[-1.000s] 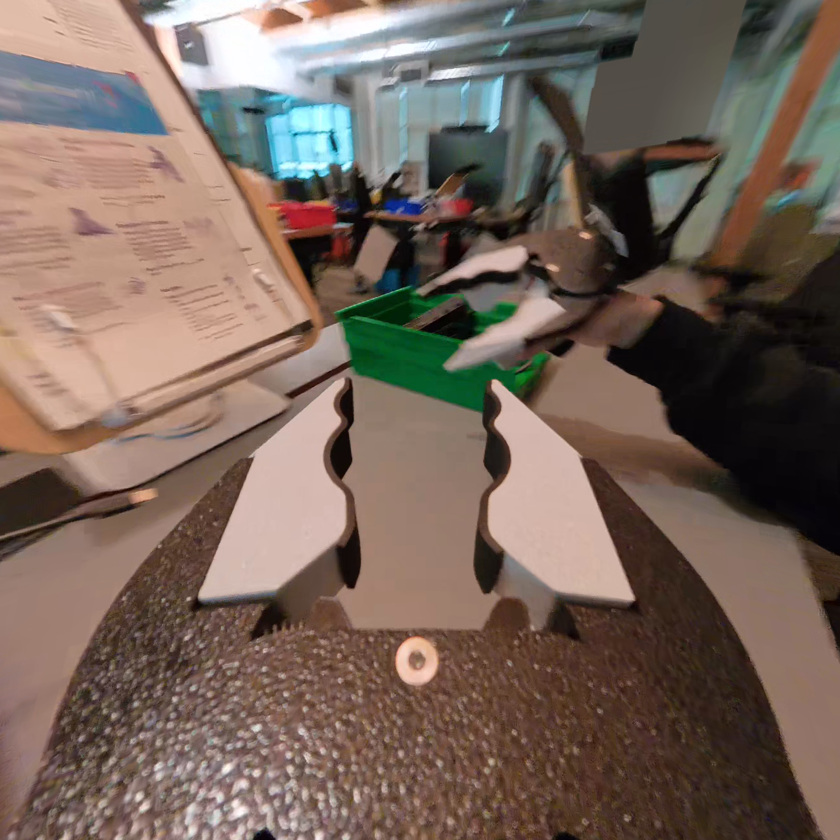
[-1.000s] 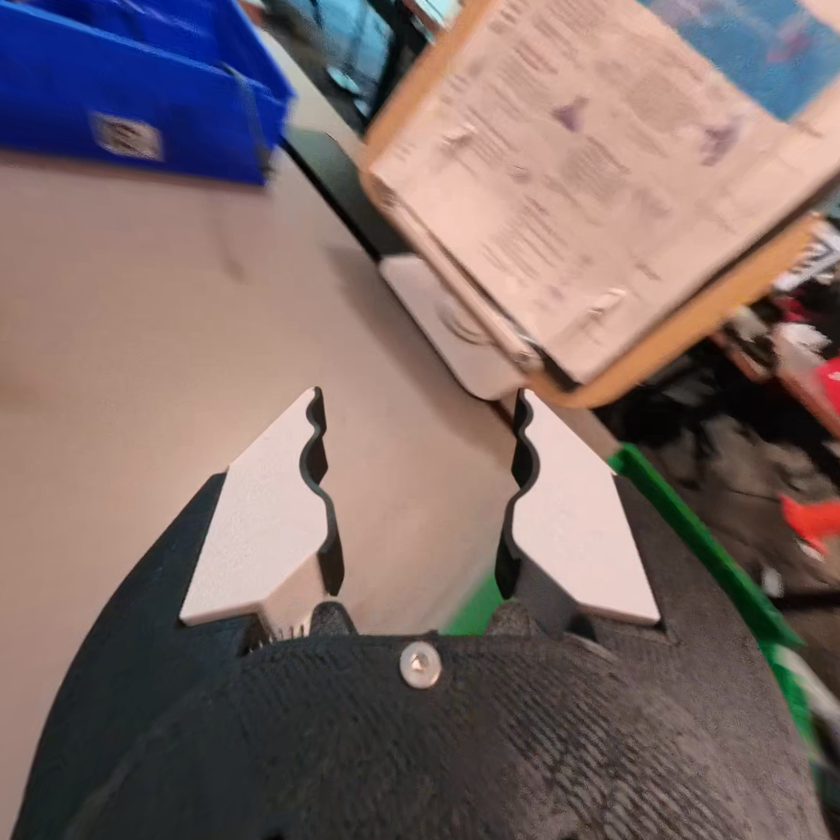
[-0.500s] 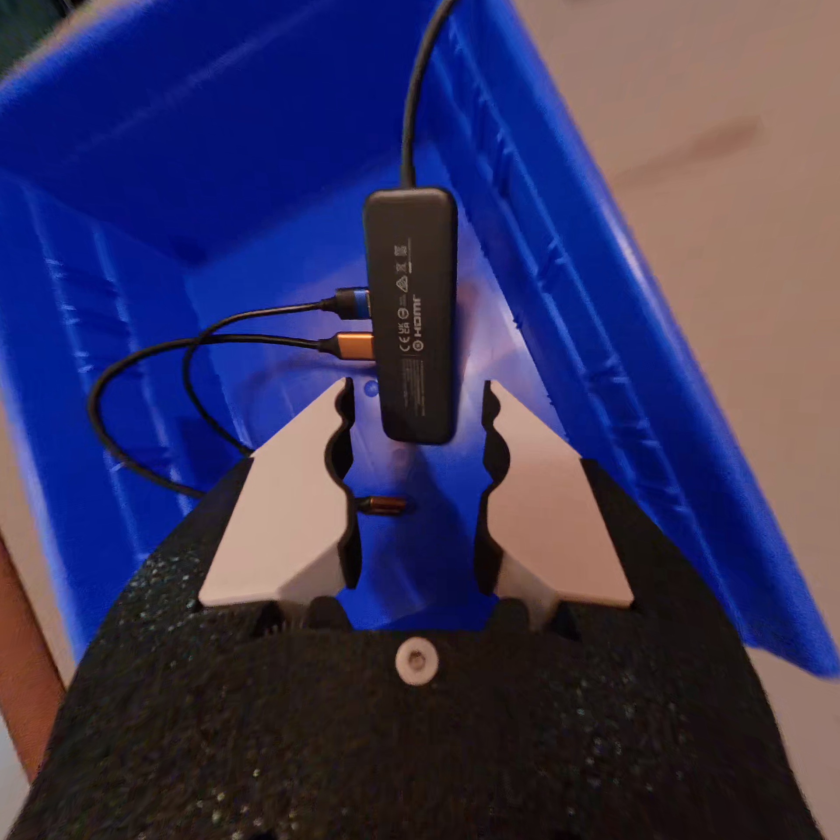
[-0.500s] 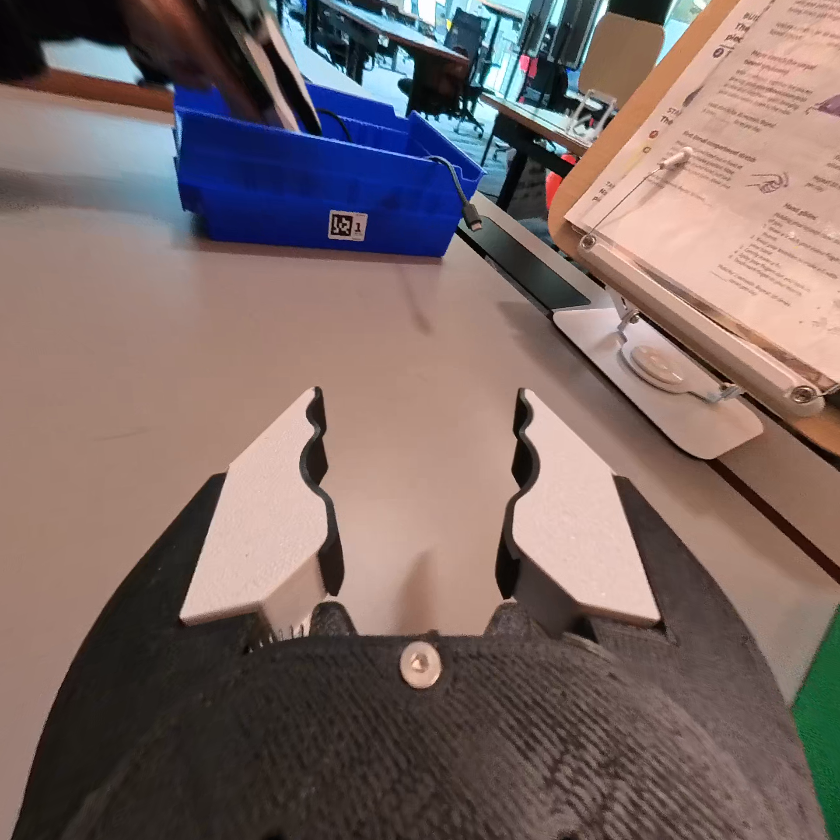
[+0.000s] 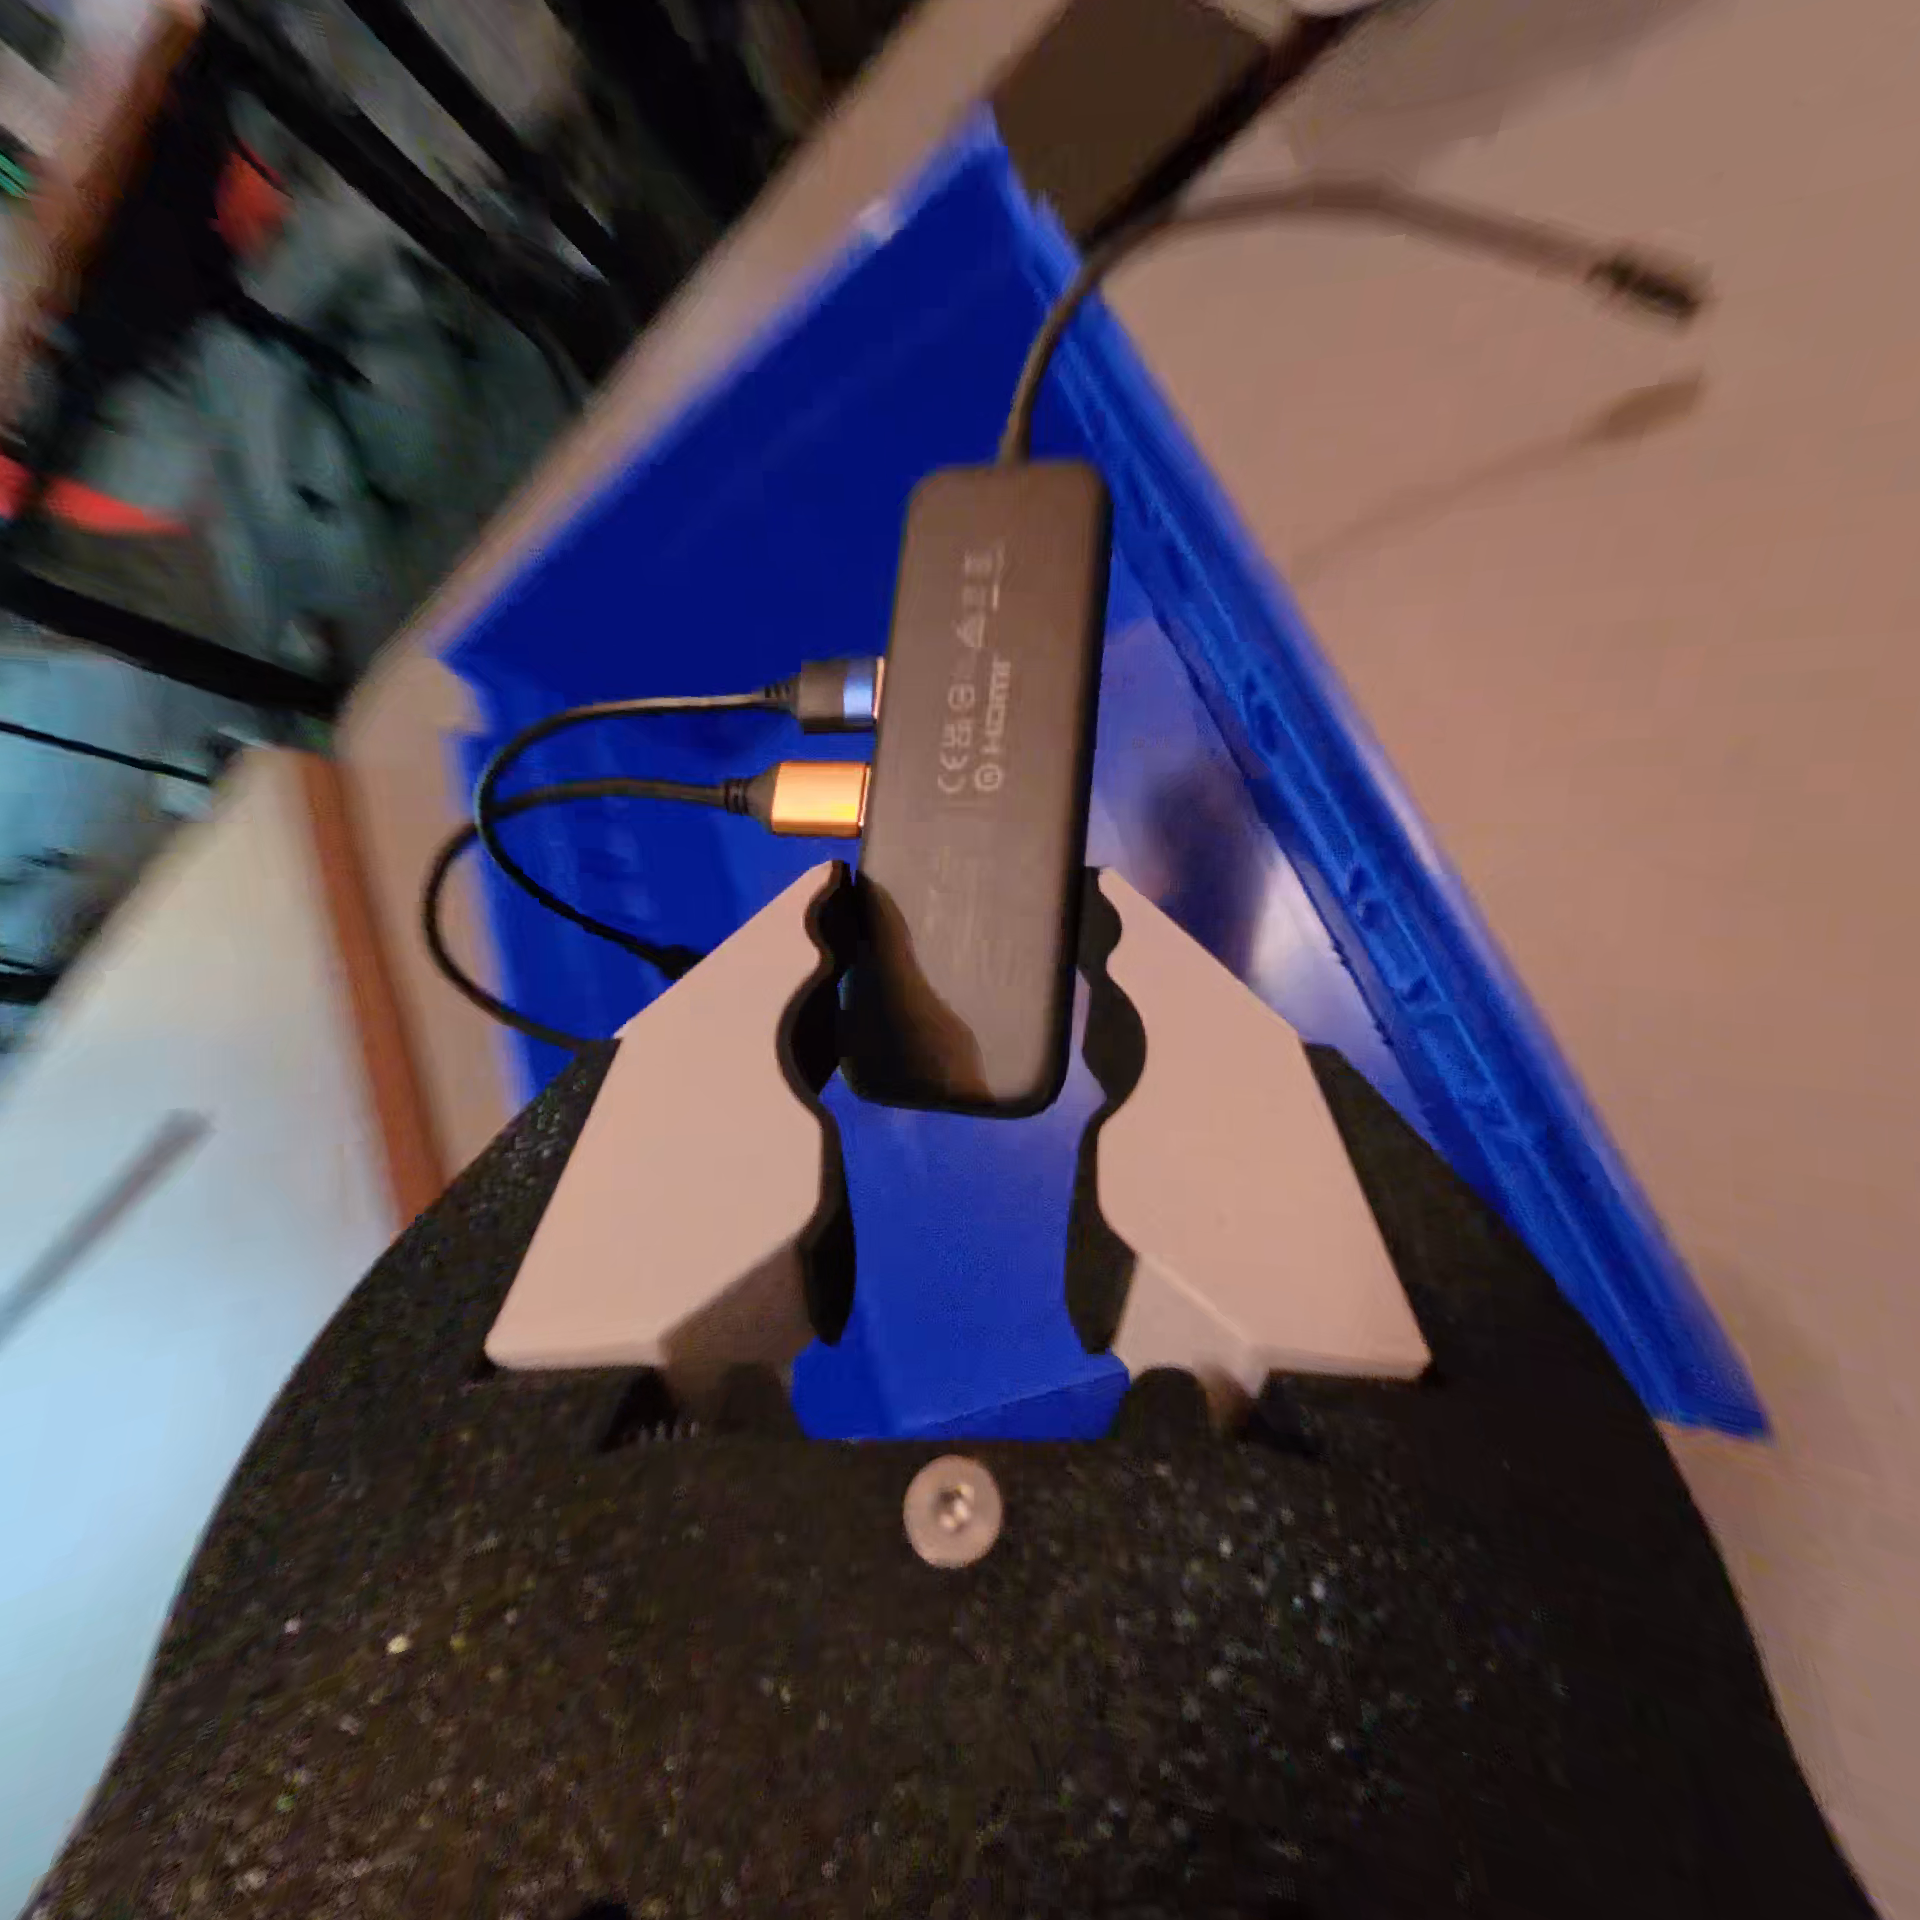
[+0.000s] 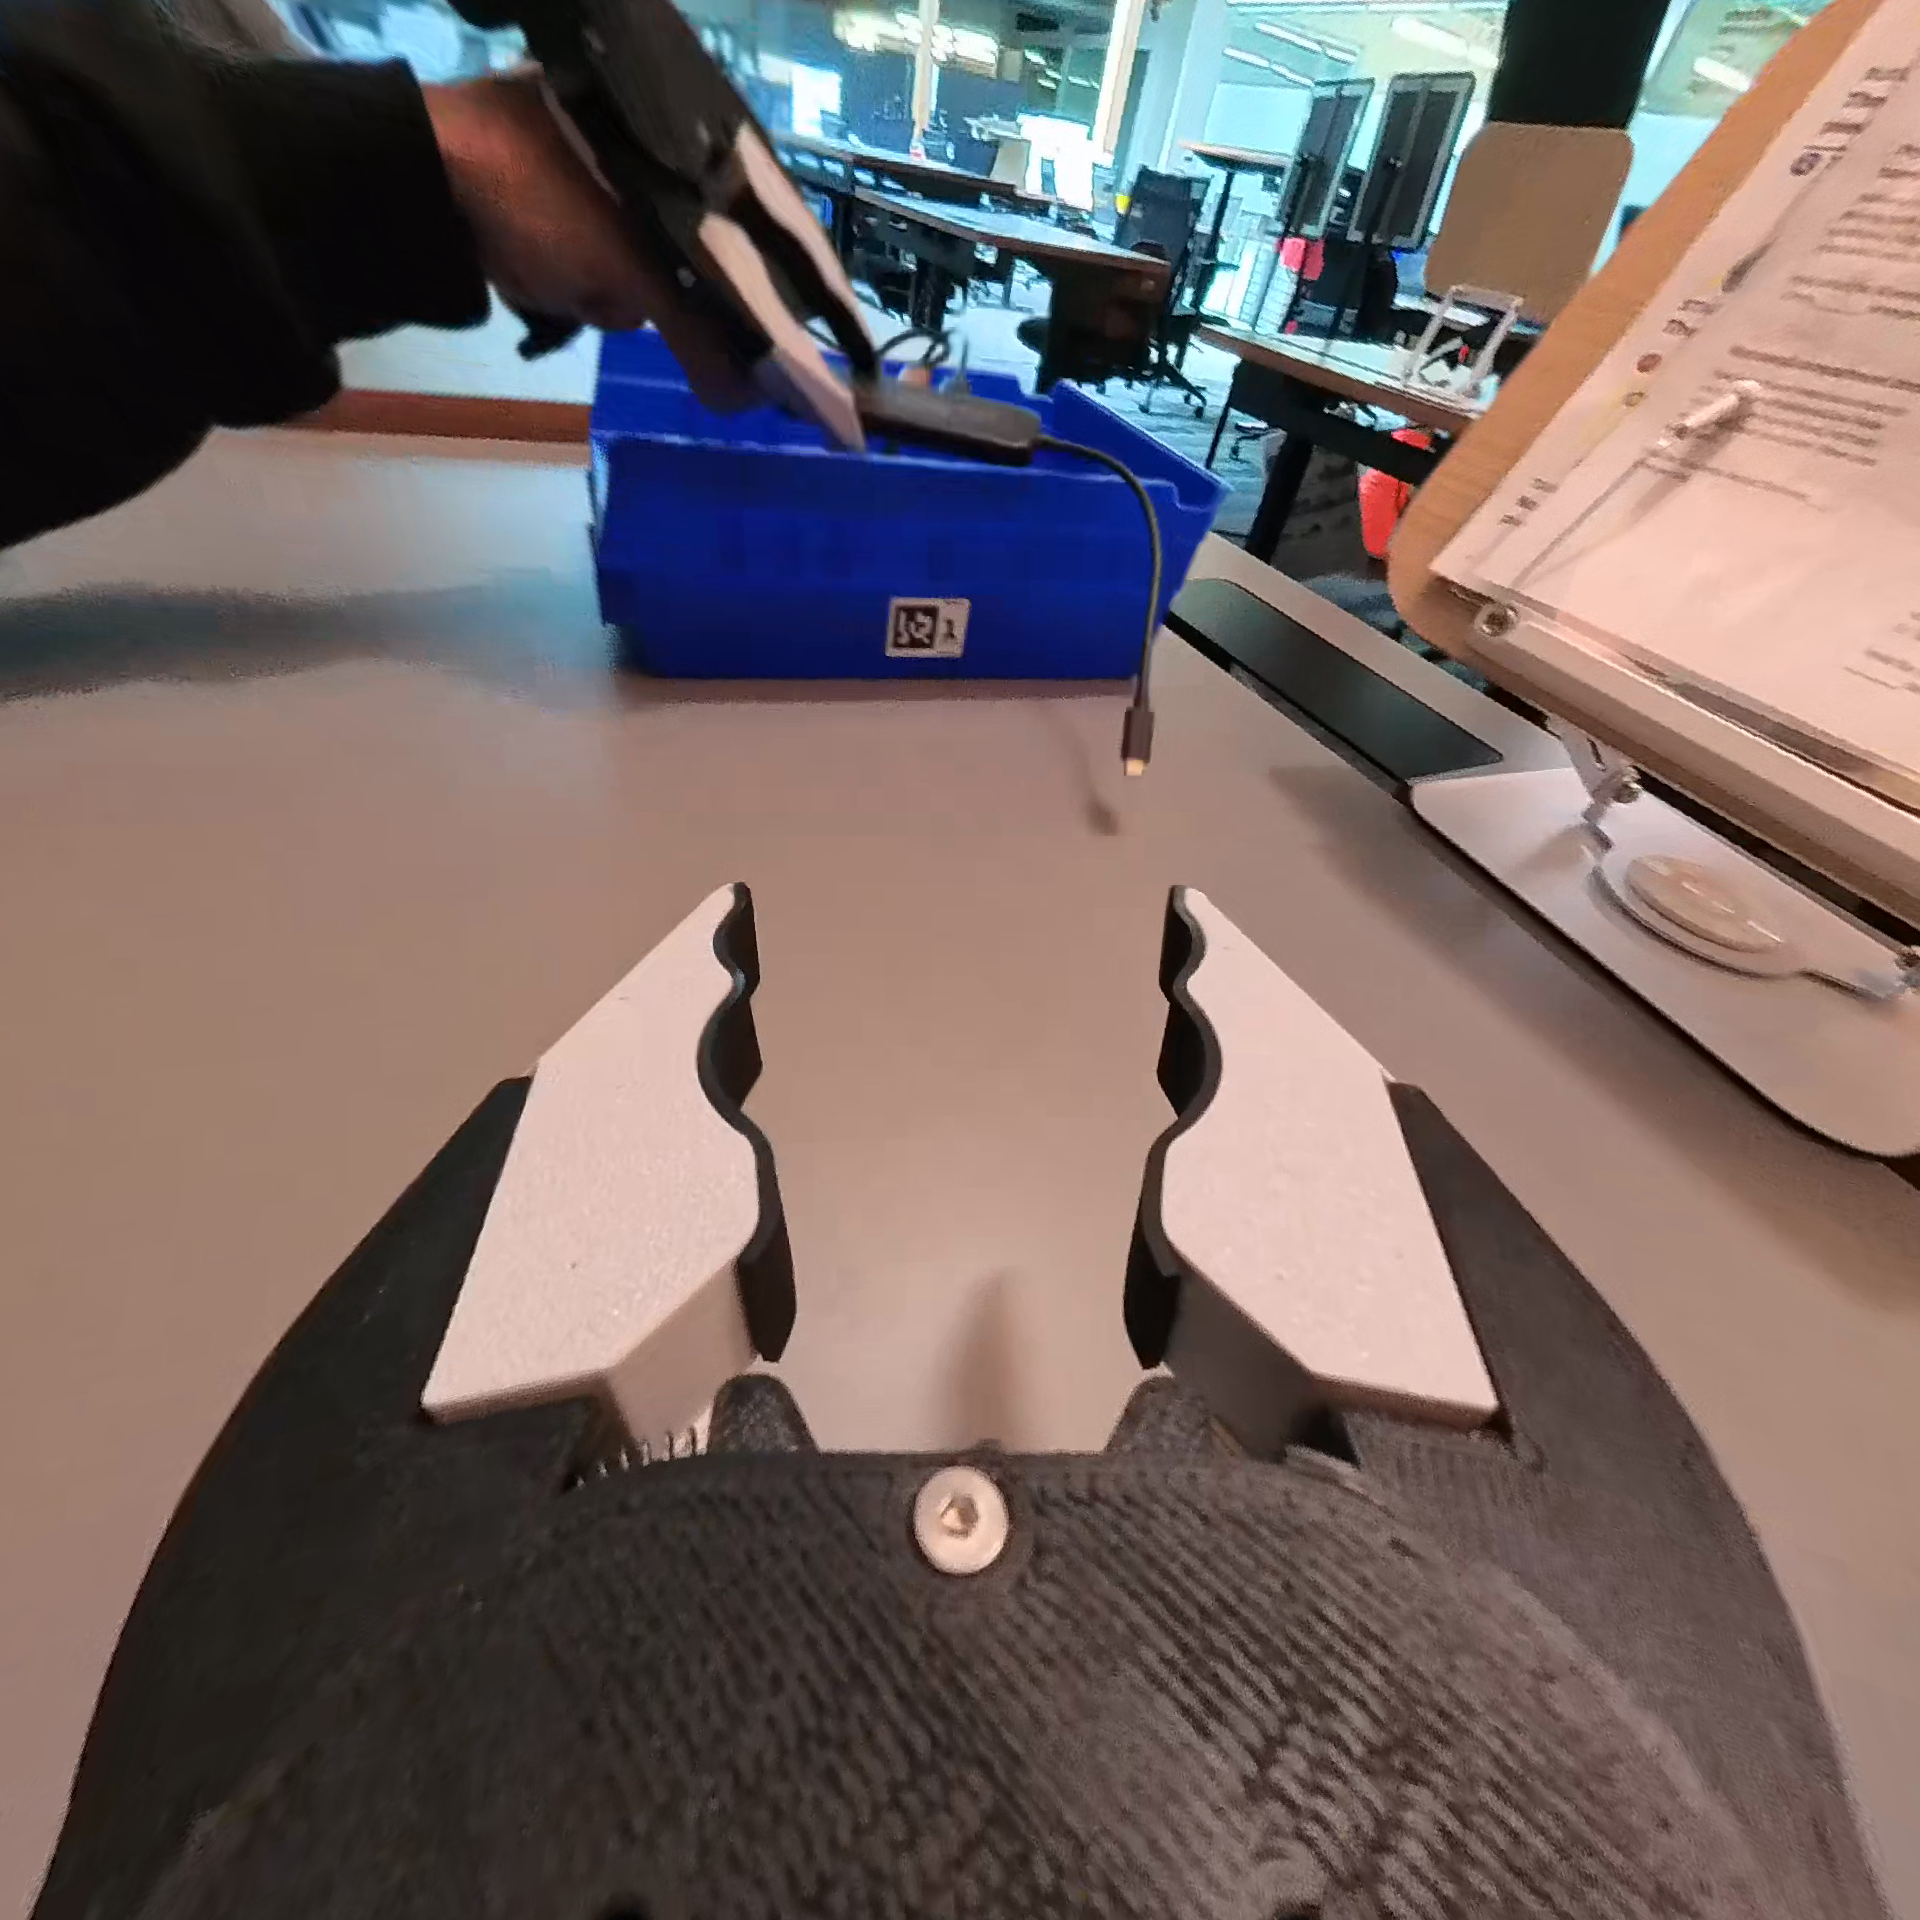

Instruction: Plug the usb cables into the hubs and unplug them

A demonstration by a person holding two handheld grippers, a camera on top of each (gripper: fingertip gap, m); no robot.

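Note:
My left gripper (image 5: 966, 883) is shut on the near end of a black USB hub (image 5: 987, 748) and holds it above the blue bin (image 5: 727, 540). Two cables are plugged into the hub's left side, one with a blue-grey plug (image 5: 831, 698) and one with an orange plug (image 5: 816, 798). In the right wrist view the left gripper (image 6: 800, 364) holds the hub (image 6: 951, 421) just over the bin's rim (image 6: 894, 540). The hub's own cable hangs over the rim, its plug (image 6: 1138, 738) dangling above the table. My right gripper (image 6: 961, 904) is open and empty, low over the table.
The grey table (image 6: 312, 831) runs between my right gripper and the bin. A tilted document stand with papers (image 6: 1714, 468) stands at the right on a white base (image 6: 1662, 883), with a black strip (image 6: 1330, 675) behind it. A person's dark sleeve (image 6: 156, 260) reaches in from the left.
My left gripper swung from the green bin to the blue bin, closed on the hub and lifted it. The hub's cable now hangs free. My right gripper turned toward the blue bin.

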